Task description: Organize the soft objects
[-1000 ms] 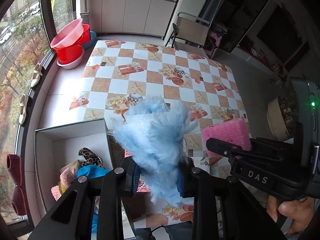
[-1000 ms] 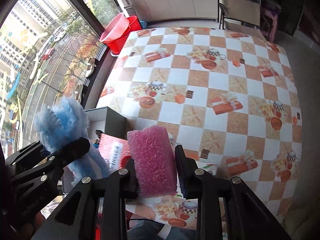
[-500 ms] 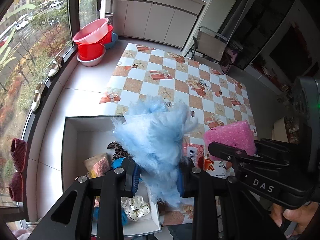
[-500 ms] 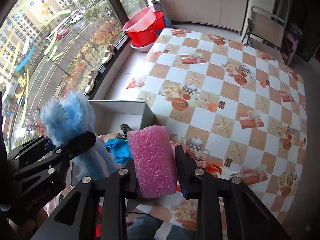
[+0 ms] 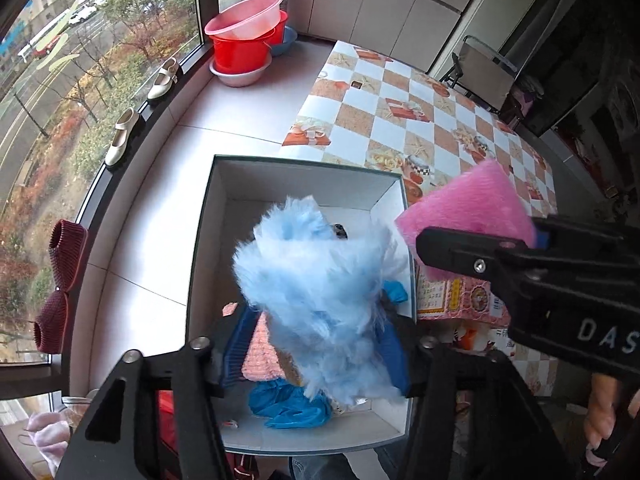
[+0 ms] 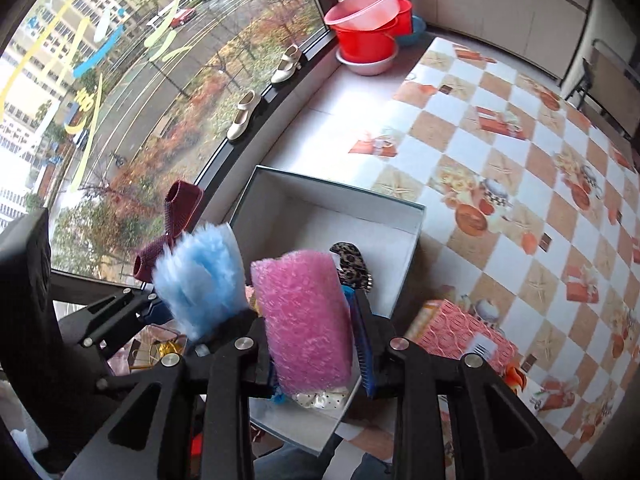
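Note:
My left gripper (image 5: 316,348) is shut on a fluffy light-blue object (image 5: 320,292) and holds it above the open white box (image 5: 304,184). My right gripper (image 6: 312,356) is shut on a pink foam block (image 6: 304,320), beside the left one (image 6: 132,312) and over the same box (image 6: 332,216). The pink block also shows in the left wrist view (image 5: 476,208). Inside the box lie a blue cloth (image 5: 288,404), a pink knitted piece (image 5: 260,356) and a leopard-print item (image 6: 352,264).
The box sits at the corner of a table with a checkered cloth (image 5: 440,120). A pink printed carton (image 6: 460,332) stands right of the box. Red and pink basins (image 5: 244,40), white shoes (image 5: 124,136) and maroon slippers (image 5: 60,280) lie along the window ledge.
Both grippers have moved left, from over the table to over the open box, still holding their objects. The box's inside now fills the middle of both views.

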A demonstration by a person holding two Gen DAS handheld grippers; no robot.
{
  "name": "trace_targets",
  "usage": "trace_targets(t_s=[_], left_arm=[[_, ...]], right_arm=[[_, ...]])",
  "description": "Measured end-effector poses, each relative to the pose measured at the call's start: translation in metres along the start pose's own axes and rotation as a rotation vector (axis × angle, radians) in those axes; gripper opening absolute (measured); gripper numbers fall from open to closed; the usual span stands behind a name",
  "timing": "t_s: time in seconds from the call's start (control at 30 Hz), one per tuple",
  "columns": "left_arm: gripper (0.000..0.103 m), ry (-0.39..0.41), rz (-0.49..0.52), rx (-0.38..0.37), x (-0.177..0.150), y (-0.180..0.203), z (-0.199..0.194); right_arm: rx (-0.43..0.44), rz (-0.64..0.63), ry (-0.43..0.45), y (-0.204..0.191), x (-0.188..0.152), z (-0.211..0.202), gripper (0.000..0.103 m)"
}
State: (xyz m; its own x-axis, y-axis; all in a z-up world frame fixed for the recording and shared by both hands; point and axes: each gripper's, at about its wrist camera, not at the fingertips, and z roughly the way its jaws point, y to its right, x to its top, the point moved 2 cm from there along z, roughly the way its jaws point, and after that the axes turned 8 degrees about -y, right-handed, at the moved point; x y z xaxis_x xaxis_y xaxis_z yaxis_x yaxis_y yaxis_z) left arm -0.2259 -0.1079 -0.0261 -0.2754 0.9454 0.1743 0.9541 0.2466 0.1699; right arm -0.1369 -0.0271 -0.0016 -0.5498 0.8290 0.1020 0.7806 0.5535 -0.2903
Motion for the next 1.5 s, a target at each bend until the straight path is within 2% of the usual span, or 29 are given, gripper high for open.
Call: trace_targets(t_s=[0.03,0.07,0.1,0.2,0.33,0.4,0.43,0.53,0.57,0.8,1.5], left_arm=[[0.078,-0.006,0.0,0.007,-0.001,-0.001,0.003],[0.078,-0.015,0.001,0.017,-0.003,-0.002,0.005],[0.079,-0.026,0.005,0.032,-0.004,-0.002,0.008],[0.082,-0.038,0.019,0.107,-0.008,-0.004,0.013],[0.084,0.009,0.022,0.246,-0.011,-0.005,0.003],[0.086,0.054,0.015,0.3,-0.01,-0.005,-0.01],[0.086,0.056,0.005,0.293,-0.008,-0.006,-0.014],[0.086,-0.027,-0.04,0.145,-0.005,-0.013,-0.012],[0.086,-0.051,-0.053,0.129,-0.006,-0.014,-0.01],[0.086,-0.088,-0.058,0.2,-0.013,-0.018,-0.01],[0.086,-0.119,-0.048,0.194,-0.022,-0.03,-0.009]], right_arm=[[-0.002,-0.002,-0.004,-0.001,0.002,0.002,0.054],[-0.006,-0.001,-0.003,-0.001,0.004,0.003,0.081],[-0.006,-0.001,-0.001,0.0,0.006,0.002,0.089],[-0.015,-0.006,0.003,-0.001,0.008,-0.002,0.089],[-0.035,-0.005,0.018,0.001,0.005,-0.014,0.089],[-0.041,-0.007,0.027,0.001,0.003,-0.02,0.103],[-0.043,-0.007,0.033,0.001,0.001,-0.023,0.103],[-0.049,-0.006,0.034,0.001,-0.004,-0.031,0.103],[-0.052,-0.002,0.033,0.001,-0.005,-0.033,0.103],[-0.077,0.013,0.015,0.003,-0.013,-0.037,0.103],[-0.103,-0.019,-0.004,-0.016,-0.017,-0.032,0.103]])
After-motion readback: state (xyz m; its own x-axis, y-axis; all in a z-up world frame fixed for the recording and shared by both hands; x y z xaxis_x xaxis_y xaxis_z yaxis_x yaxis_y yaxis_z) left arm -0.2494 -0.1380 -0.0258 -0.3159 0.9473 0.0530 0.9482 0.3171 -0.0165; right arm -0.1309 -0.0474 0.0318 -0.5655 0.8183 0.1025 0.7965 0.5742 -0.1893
